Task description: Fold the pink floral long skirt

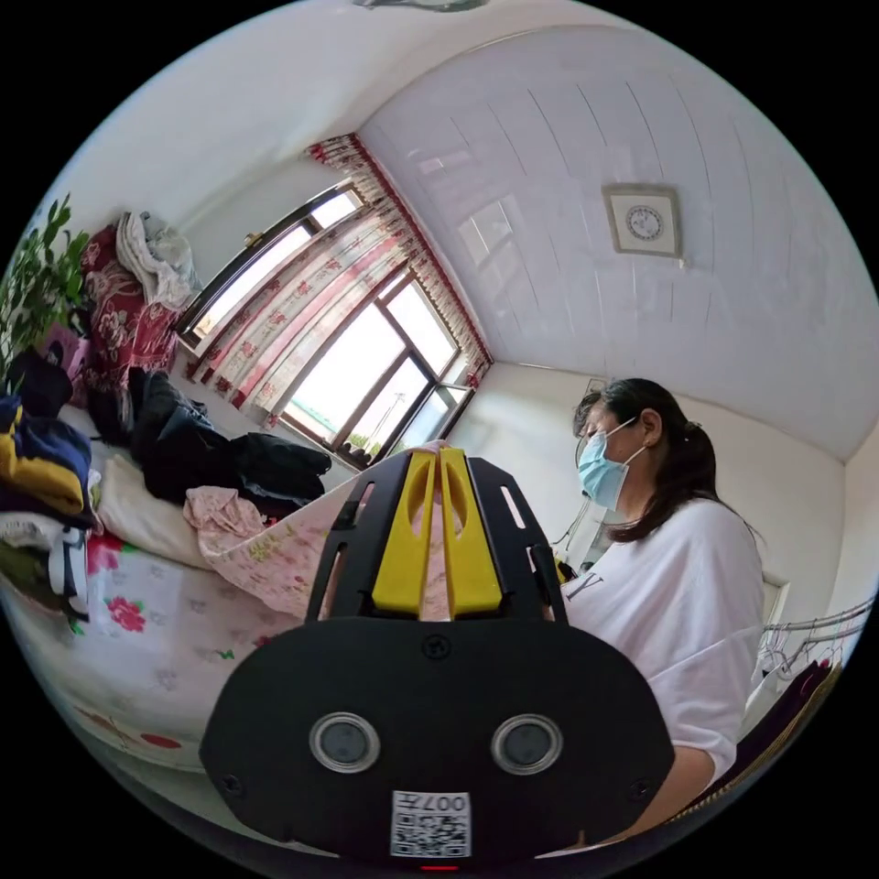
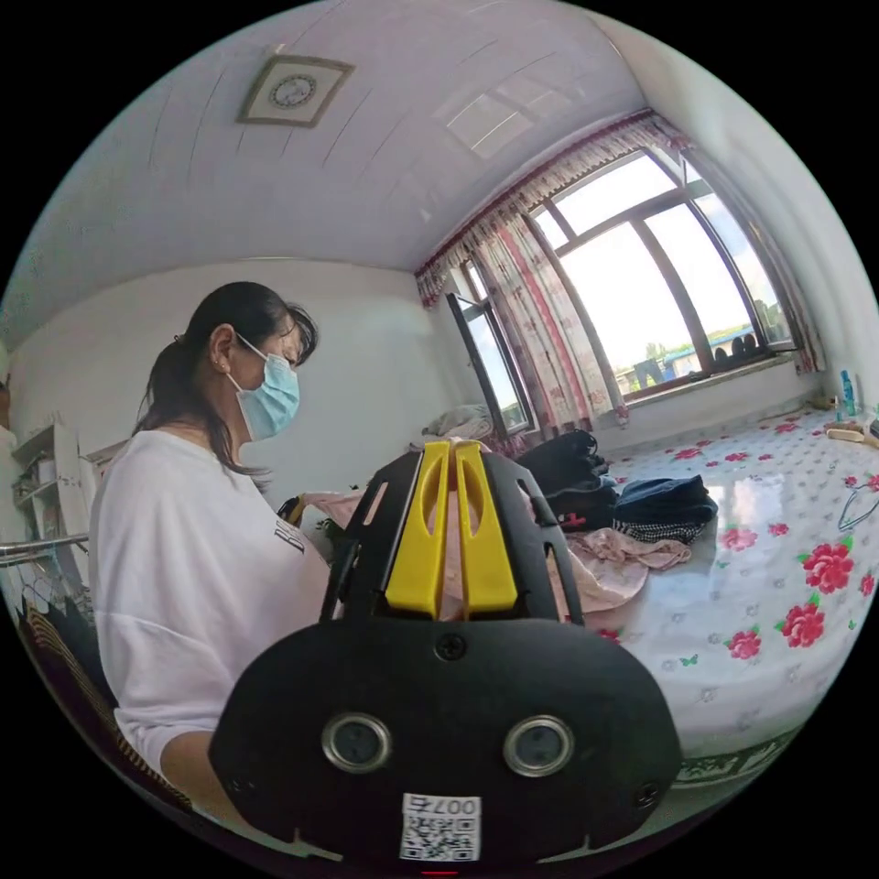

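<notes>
I hold the pink floral skirt [image 1: 275, 554] lifted above the flowered bed cover [image 1: 156, 641], which I take as my landmark. In the left gripper view, the left gripper [image 1: 438, 455] has its yellow jaws pressed together, with pink cloth pinched between them near the tips. From there the cloth runs down in a slope to the bed cover, where its far end lies crumpled next to the pile of dark clothes [image 1: 211, 449].

In the right gripper view, the right gripper [image 2: 450, 446] is also clenched, and pink fabric shows in the narrow slot between its jaws. The loose part of the skirt [image 2: 623, 558] rests on the bed cover [image 2: 778, 586] just beside a dark folded garment [image 2: 664, 504].

I judge that both grippers keep one edge raised so the cloth can hang straight and open before it is laid flat on the bed cover. The person [image 2: 192, 549] stands close to the bed cover's edge, facing the skirt.
</notes>
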Tool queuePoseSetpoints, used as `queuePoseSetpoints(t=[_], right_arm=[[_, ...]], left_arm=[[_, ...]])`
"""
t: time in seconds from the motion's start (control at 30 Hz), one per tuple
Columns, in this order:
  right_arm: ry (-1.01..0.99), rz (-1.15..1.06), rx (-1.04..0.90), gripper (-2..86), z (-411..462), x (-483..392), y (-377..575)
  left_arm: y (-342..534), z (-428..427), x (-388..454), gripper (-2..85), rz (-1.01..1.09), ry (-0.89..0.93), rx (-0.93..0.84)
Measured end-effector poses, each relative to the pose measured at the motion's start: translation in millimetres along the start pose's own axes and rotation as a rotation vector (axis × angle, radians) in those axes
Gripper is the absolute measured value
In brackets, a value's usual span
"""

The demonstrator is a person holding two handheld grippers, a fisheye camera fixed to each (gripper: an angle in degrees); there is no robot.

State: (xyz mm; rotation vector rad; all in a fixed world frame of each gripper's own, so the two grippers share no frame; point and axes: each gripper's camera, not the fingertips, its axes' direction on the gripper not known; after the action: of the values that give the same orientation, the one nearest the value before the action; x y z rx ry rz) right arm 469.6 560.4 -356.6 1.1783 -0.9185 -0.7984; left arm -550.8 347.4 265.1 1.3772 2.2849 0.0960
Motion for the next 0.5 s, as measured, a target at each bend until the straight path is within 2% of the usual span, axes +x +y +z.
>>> queuePoseSetpoints(t=[0.2, 0.4, 0.5], right_arm=[[0.004, 0.157, -0.023, -0.3, 31, 50, 18], [0.152, 0.272, -0.280, -0.3, 155, 137, 20], [0.231, 0.322, -0.441, -0.3, 236, 199, 21]], left_arm=[[15, 27, -21, -1.0, -0.064, -0.102, -0.070], [13, 105, -138, -1.0, -0.236, -0.255, -0.188], [11, 166, -221, -0.9, -0.338, -0.386, -0.322]])
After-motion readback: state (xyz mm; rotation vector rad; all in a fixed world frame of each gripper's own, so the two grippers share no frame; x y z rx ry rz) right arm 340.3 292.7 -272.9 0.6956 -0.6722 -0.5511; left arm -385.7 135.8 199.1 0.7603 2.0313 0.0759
